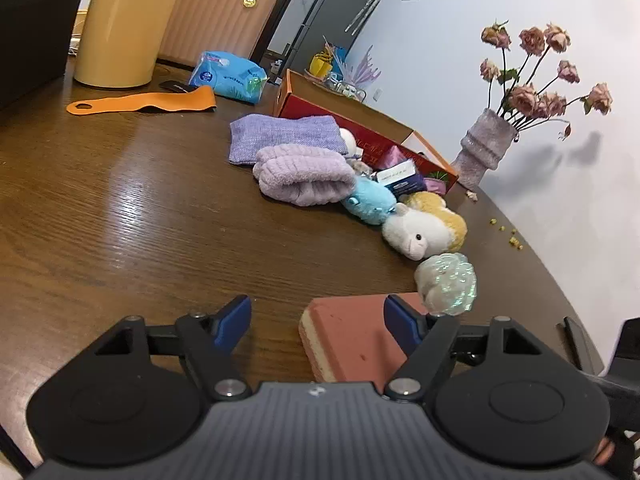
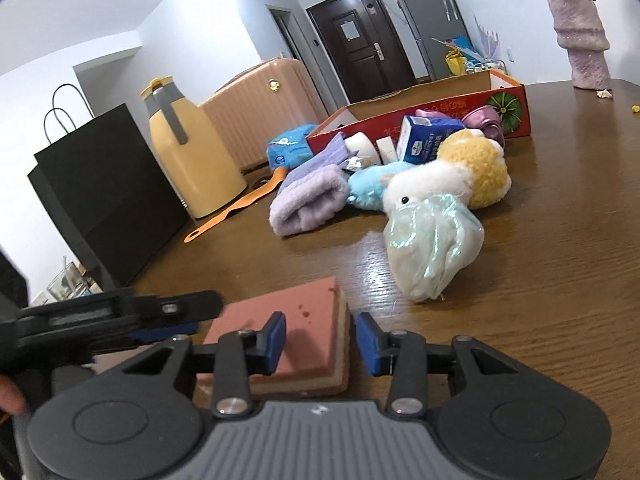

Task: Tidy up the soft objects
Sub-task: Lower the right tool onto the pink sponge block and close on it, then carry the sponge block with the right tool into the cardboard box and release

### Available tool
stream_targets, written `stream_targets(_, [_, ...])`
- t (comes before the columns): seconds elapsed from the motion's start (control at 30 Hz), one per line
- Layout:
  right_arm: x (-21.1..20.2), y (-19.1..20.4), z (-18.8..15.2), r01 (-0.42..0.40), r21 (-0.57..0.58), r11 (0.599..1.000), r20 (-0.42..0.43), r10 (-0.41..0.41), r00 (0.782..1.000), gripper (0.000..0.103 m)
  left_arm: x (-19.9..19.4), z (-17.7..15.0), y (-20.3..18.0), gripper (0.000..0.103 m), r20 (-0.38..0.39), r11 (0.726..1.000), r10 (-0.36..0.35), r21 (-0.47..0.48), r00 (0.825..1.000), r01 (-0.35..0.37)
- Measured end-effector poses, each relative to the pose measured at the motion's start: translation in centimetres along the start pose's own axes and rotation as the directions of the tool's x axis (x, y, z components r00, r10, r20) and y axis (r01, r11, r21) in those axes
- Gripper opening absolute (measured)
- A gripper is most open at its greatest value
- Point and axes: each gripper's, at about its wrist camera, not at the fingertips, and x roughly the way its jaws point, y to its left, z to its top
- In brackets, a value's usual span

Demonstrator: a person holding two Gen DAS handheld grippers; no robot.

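While both tools hover low over wooden table [image 1: 120, 200], left gripper [image 1: 318, 322] spread wide, nothing held, right finger over pink sponge [image 1: 352, 332]. Right gripper [image 2: 320, 344] likewise unclenched, straddling sponge's right edge. Sponge looks light, squashy; pinch across short sides. Bare tabletop left of tools; iridescent pouch [image 2: 432, 248], plush pile ahead-right.

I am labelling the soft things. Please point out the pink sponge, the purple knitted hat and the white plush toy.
pink sponge [image 2: 296, 312]: right wrist view, on its pink top face.
purple knitted hat [image 1: 308, 178]: left wrist view, on its ribbed side.
white plush toy [image 1: 420, 232]: left wrist view, on its white head.
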Motion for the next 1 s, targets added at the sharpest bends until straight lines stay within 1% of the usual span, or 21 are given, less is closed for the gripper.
stream_targets(0.1, [0.2, -0.5, 0.3, -0.010, 0.032, 0.999, -0.006, 0.010, 1.000, 0.039, 0.1, -0.7, -0.6, 0.073, -0.019, 0.999, -0.037, -0.002, 0.999, 0.037])
stream_targets(0.13, [0.4, -0.4, 0.3, -0.005, 0.026, 1.000, -0.014, 0.006, 1.000, 0.039, 0.3, -1.0, -0.8, 0.065, -0.026, 0.999, -0.036, 0.003, 0.999, 0.036])
stream_targets(0.17, [0.7, -0.4, 0.3, 0.003, 0.021, 1.000, -0.024, -0.003, 1.000, 0.039, 0.7, -1.1, -0.9, 0.054, -0.035, 1.000, -0.029, 0.006, 0.999, 0.029])
stream_targets(0.2, [0.9, -0.4, 0.3, 0.004, 0.024, 1.000, -0.029, -0.003, 1.000, 0.039, 1.1, -1.2, -0.9, 0.051, -0.049, 1.000, -0.020, 0.005, 0.999, 0.020])
stream_targets(0.23, [0.9, -0.4, 0.2, 0.000, 0.033, 0.999, -0.035, 0.001, 0.999, 0.039, 1.4, -1.1, -0.8, 0.050, -0.063, 1.000, -0.016, -0.001, 0.998, 0.016])
stream_targets(0.33, [0.9, -0.5, 0.1, 0.003, 0.061, 0.998, -0.046, 0.000, 0.999, 0.038, 1.6, -1.1, -0.4, 0.048, -0.075, 0.999, -0.037, -0.018, 0.997, 0.035])
stream_targets(0.37, [0.9, -0.5, 0.0, -0.009, 0.063, 0.998, -0.047, 0.012, 0.999, 0.032, 1.7, -1.1, -0.3, 0.046, -0.078, 0.999, -0.044, -0.019, 0.996, 0.043])
stream_targets(0.4, [0.9, -0.5, -0.1, -0.028, 0.072, 0.997, -0.046, 0.031, 0.998, 0.025, 1.7, -1.1, -0.2, 0.043, -0.079, 0.998, -0.055, -0.019, 0.995, 0.053])
stream_targets(0.43, [0.9, -0.5, -0.1, -0.031, 0.082, 0.996, -0.049, 0.035, 0.998, 0.024, 1.7, -1.1, -0.2, 0.040, -0.078, 0.998, -0.068, -0.018, 0.995, 0.066])
stream_targets(0.5, [1.0, -0.2, 0.1, -0.021, 0.071, 0.997, -0.060, 0.025, 0.998, 0.024, 1.7, -1.2, -0.1, 0.040, -0.072, 0.998, -0.068, -0.017, 0.995, 0.067])
stream_targets(0.6, [1.1, -0.2, 0.3, -0.020, 0.092, 0.996, -0.069, 0.027, 0.997, 0.023, 1.8, -1.1, -0.2, 0.040, -0.063, 0.997, -0.067, -0.029, 0.996, 0.066])
stream_targets(0.67, [1.0, -0.2, 0.7, -0.021, 0.103, 0.995, -0.074, 0.028, 0.997, 0.021, 1.7, -0.6, -0.6, 0.037, -0.053, 0.998, -0.066, -0.019, 0.996, 0.065])
stream_targets(0.77, [0.2, 0.2, 2.6, -0.034, 0.076, 0.997, -0.018, 0.035, 0.999, 0.021, 1.4, 1.9, -1.6, 0.037, 0.012, 0.995, -0.097, 0.015, 0.995, 0.097])
stream_targets(0.83, [0.4, 0.0, 5.6, -0.052, 0.066, 0.996, 0.031, 0.050, 0.998, 0.021, 2.1, 4.9, -2.1, 0.036, 0.039, 0.991, -0.130, 0.025, 0.991, 0.129])
stream_targets(0.87, [0.7, -0.2, 7.5, -0.054, 0.061, 0.997, 0.049, 0.051, 0.997, 0.021, 2.9, 6.9, -2.4, 0.036, 0.039, 0.988, -0.151, 0.025, 0.988, 0.150])
stream_targets(0.93, [2.3, -0.9, 12.7, -0.060, 0.022, 0.998, 0.085, 0.058, 0.995, 0.021, 5.3, 11.4, -2.9, 0.036, 0.062, 0.983, -0.182, 0.051, 0.981, 0.179])
stream_targets(1.0, [4.9, -1.8, 18.2, -0.038, -0.008, 0.999, 0.103, 0.038, 0.994, 0.021, 9.1, 16.6, -3.4, 0.036, 0.060, 0.977, -0.196, 0.094, 0.979, 0.190])
